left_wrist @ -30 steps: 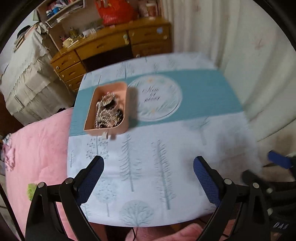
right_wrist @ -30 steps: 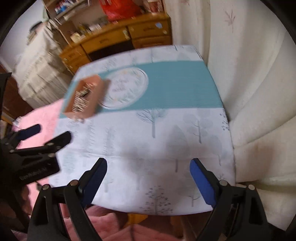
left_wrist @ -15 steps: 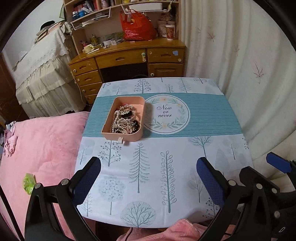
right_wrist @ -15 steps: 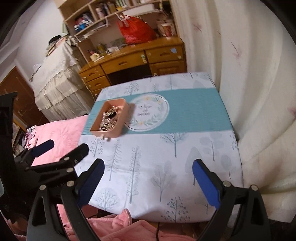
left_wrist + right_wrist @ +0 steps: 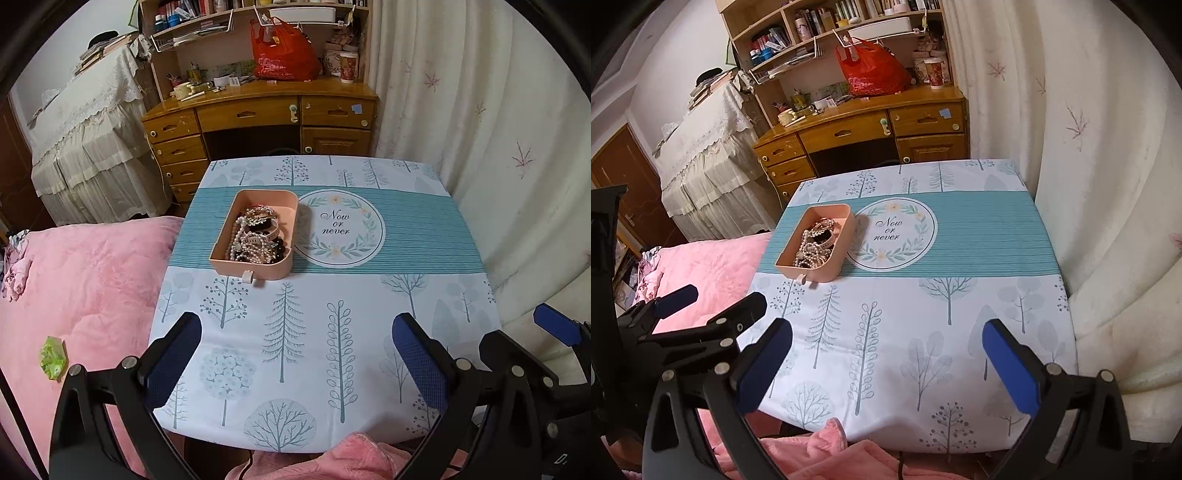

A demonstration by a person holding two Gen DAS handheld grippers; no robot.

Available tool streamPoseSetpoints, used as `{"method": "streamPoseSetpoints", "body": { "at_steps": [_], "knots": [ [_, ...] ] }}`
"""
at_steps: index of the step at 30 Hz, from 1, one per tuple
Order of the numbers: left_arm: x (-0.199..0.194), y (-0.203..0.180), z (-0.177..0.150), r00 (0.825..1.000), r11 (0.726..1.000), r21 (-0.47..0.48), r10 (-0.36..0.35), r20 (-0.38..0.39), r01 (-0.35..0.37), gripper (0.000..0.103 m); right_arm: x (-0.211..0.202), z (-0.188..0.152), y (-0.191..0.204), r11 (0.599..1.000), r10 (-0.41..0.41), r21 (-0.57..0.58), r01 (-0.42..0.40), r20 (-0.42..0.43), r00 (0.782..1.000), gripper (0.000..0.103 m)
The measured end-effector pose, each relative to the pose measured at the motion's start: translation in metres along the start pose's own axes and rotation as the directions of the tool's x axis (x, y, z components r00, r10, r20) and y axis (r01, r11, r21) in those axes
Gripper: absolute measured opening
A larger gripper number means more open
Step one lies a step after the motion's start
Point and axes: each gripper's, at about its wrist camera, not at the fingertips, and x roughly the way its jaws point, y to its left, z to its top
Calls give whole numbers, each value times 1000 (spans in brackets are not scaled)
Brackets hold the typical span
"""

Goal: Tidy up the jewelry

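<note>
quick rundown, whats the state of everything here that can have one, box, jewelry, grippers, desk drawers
pink box: open, no lid on it, standing flat on the tablecloth.
jewelry: piled in a tangle inside the box, none laid out.
left gripper: open, nothing between its fingers.
right gripper: jaws opening, nothing between them.
desk drawers: all closed.
red bag: hanging above the desk, bulging.

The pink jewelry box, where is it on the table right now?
In both views the pink box sits left of centre on the table's teal stripe, just left of the round "Now or never" emblem.
</note>
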Motion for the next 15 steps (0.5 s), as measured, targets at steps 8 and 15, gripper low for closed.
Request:
{"method": "streamPoseSetpoints", "body": {
  "at_steps": [8,15],
  "knots": [
    [1,-4,0,1000,1000,3,-2,-5,2,102,-3,0,-4,1000,-24,2,24,3,1000,103],
    [1,-6,0,1000,1000,3,2,1,-2,102,-4,1,-4,1000,-25,5,25,0,1000,103]
  ]
}}
